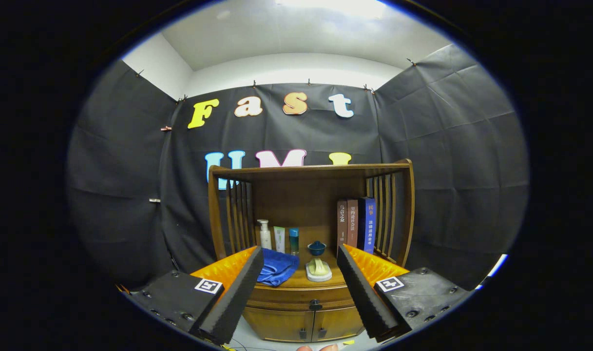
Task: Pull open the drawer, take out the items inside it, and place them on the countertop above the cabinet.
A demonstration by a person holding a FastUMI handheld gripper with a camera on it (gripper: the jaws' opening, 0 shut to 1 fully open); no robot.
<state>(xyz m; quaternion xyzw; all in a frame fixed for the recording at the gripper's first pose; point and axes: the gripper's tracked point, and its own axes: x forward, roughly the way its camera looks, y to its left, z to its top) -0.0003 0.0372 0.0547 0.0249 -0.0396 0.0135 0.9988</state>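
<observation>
Claw [300, 273] fingers sat nearest, spread wide w/ nothing between them, aimed at the wooden cabinet [303, 321] just ahead. Drawer [301, 295] was shut, its dark knob [315, 305] centred on the front, above two lower doors. On the worktop [303, 279] above it lay a blue cloth [277, 267] to the left and a pale green item on a white dish [318, 269] to the right; farther back stood bottles [278, 237], a small blue lidded bowl [316, 247] and books [356, 225].

Drawer's inside was hidden, so can't tell if it held anything. Scene fit either a drawer yet to be pulled, or one emptied & closed again w/ cloth and dish as its contents. No next move can be settled from that.
</observation>
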